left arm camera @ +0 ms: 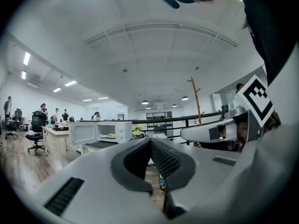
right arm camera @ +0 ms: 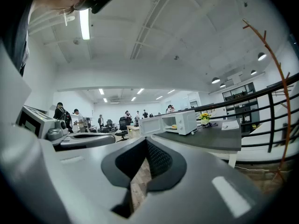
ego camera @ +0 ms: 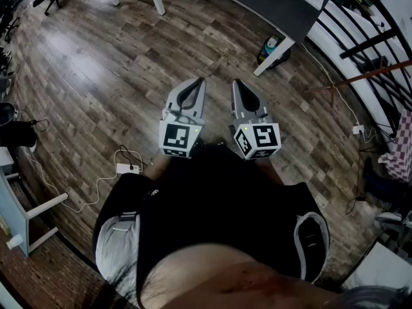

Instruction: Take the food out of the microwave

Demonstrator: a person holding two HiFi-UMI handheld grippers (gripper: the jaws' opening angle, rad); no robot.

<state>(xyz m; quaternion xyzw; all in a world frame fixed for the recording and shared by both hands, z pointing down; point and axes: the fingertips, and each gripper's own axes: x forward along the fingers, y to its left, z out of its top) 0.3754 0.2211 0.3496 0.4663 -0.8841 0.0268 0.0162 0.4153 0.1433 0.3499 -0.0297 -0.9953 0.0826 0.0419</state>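
Note:
A white microwave [right arm camera: 180, 122] stands on a dark table [right arm camera: 210, 139] some way ahead, its door [right arm camera: 150, 125] swung open to the left. Yellowish food [right arm camera: 174, 126] lies inside. The left gripper view shows the same microwave [left arm camera: 110, 132] and food [left arm camera: 111, 136], small and distant. In the head view my left gripper [ego camera: 201, 80] and right gripper [ego camera: 235, 81] are side by side close to my body, over the wooden floor. Both point level. Each has its jaws shut, tips touching, with nothing between them. The left gripper [left arm camera: 150, 140] has the right gripper's body [left arm camera: 205, 133] beside it.
Yellow flowers [right arm camera: 204, 116] stand on the table right of the microwave. A black railing [right arm camera: 275, 115] runs along the right. Several people and an office chair [left arm camera: 36, 136] are far back. A power strip with a cable [ego camera: 127, 168] lies on the floor to my left.

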